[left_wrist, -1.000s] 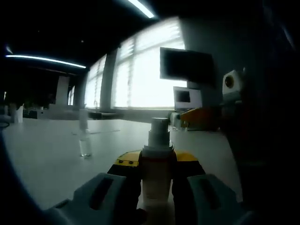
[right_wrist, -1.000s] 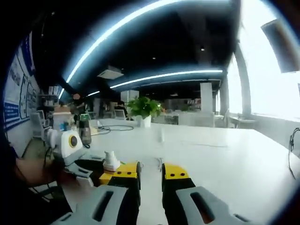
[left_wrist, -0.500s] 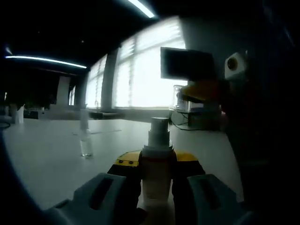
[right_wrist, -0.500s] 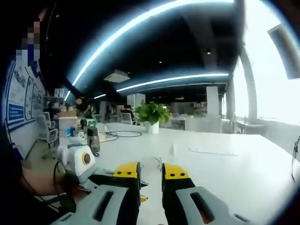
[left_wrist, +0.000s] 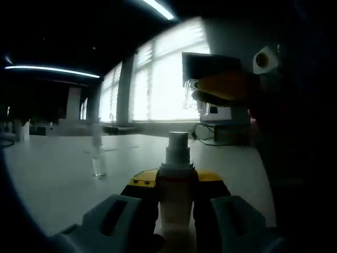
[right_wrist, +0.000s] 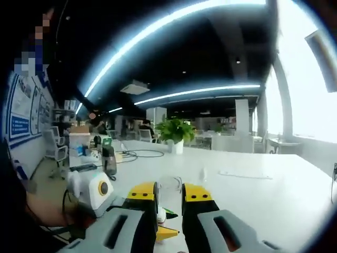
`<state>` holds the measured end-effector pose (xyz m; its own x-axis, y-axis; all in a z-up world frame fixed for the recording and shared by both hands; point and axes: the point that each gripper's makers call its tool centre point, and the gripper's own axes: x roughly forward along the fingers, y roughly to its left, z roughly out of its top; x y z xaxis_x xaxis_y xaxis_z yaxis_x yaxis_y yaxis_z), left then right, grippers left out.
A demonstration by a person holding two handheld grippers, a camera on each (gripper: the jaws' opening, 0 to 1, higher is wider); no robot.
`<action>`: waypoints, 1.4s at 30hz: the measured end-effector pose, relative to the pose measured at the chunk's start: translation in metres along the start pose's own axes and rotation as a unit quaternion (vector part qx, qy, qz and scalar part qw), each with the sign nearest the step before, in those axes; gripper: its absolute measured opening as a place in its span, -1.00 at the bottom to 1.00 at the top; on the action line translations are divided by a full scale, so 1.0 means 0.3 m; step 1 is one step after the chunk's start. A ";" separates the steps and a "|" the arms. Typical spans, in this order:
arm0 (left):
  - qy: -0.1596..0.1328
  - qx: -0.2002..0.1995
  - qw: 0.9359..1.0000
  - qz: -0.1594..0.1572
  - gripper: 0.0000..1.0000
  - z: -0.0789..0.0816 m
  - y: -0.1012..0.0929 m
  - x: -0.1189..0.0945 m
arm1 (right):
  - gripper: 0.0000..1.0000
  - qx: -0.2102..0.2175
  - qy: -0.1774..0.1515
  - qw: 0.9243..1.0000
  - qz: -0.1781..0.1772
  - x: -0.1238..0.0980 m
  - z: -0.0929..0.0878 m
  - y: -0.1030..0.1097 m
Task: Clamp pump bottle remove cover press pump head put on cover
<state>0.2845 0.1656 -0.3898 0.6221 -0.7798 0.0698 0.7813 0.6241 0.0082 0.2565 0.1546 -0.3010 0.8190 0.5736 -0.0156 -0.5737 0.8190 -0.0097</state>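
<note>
While clamped, uncapped pump bottle (left_wrist: 176,182) upright.

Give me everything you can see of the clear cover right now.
The clear cover is a small see-through cap, plastic by its look, roughly cylindrical. It is off the pump bottle and clamped between the yellow-tipped jaws of the right gripper, which press it on both sides. In the left gripper view it shows up high, well above the bare pump head and to its right, touching nothing but those jaws. Its open end cannot be made out.
</note>
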 end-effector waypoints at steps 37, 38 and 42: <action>0.001 0.011 1.000 0.006 -0.70 -0.001 0.008 0.001 | -0.75 -0.036 0.063 0.997 -0.014 0.068 -0.132 0.063; 0.001 0.011 1.000 0.007 -0.70 -0.001 0.008 0.001 | -0.75 -0.036 0.063 0.997 -0.016 0.069 -0.132 0.063; 0.001 0.013 1.000 0.008 -0.70 -0.001 0.009 0.001 | -0.75 -0.045 0.060 0.997 -0.026 0.069 -0.135 0.070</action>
<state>0.2868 0.1672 -0.3901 0.6343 -0.7702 0.0674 0.7701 0.6371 0.0324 0.2612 0.1830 -0.3420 0.8435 0.5205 -0.1327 -0.5341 0.8391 -0.1032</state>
